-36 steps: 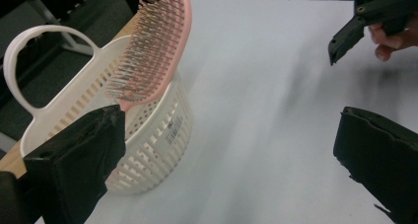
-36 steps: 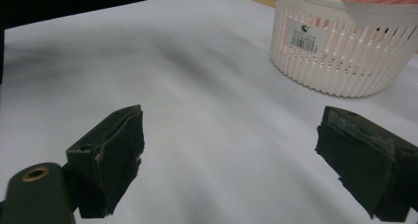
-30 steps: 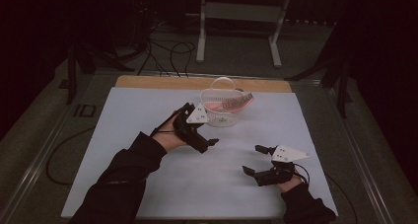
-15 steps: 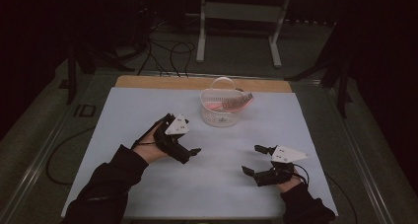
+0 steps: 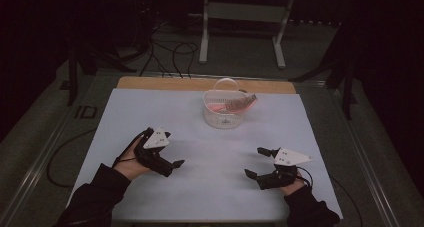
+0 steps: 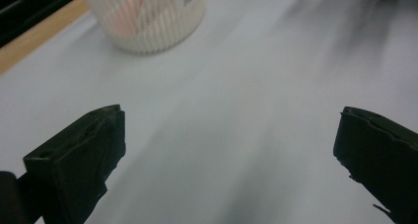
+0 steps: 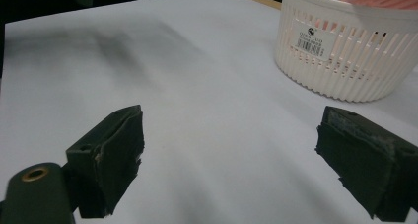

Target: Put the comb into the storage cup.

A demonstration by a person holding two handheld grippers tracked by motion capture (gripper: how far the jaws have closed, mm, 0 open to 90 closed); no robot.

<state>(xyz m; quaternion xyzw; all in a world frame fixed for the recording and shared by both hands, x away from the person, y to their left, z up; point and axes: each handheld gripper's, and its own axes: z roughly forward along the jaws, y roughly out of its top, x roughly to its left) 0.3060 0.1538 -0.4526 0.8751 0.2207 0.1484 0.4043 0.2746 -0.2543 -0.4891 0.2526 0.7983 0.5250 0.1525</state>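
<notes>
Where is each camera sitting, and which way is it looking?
High view: above the person's side, looking forward and down on the table; forearms, left gripper and right gripper show.
Left gripper view: rides the left gripper, looking along its open jaws toward the white basket.
Right gripper view: rides the right gripper, open jaws, facing the basket.
All three share the basket and the white table cover.

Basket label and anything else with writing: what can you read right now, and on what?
"ID": pale marking on the dark floor left of the table.
White sticker on the white slatted basket: a barcode, a small logo and fine print, too small to read.
No other readable text.
</notes>
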